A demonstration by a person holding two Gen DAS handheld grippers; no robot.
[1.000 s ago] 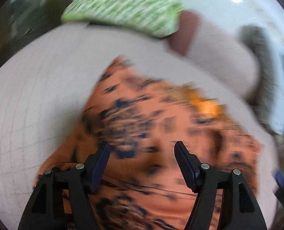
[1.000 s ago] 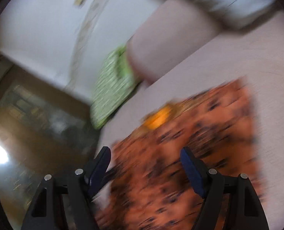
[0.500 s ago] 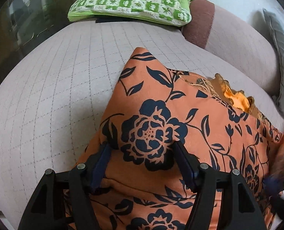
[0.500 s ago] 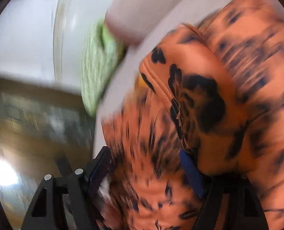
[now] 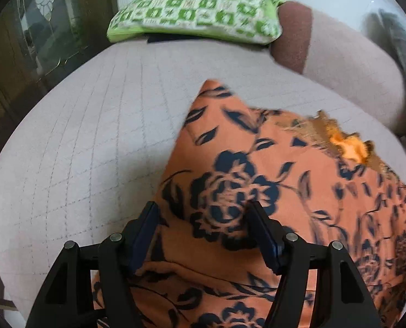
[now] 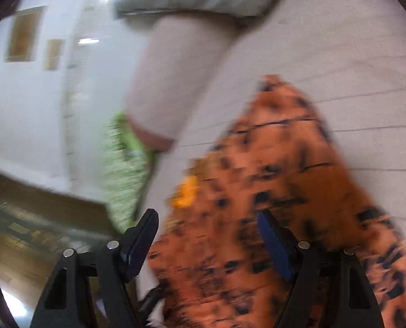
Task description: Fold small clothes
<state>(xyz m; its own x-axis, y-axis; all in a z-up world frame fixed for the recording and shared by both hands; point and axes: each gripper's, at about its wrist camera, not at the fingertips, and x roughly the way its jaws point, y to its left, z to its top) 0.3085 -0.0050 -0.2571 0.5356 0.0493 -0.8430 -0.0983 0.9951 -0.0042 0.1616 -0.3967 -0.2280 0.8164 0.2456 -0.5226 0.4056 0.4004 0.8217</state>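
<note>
On the quilted sofa seat (image 5: 99, 142), toward 3 o'clock, the orange floral garment (image 5: 257, 180) is judged soft and light; hems suit gripping. Left gripper (image 5: 203, 235) and right gripper (image 6: 208, 237) are spread wide, holding nothing.

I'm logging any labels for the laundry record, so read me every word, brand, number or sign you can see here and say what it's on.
No readable text in either view.
Orange garment with dark blue floral print: flowers and leaves only; no tag or label shows.
Green and white checked cushion: small motifs, too blurred to tell whether any are letters.
Framed pictures on the wall: too blurred to read.
</note>
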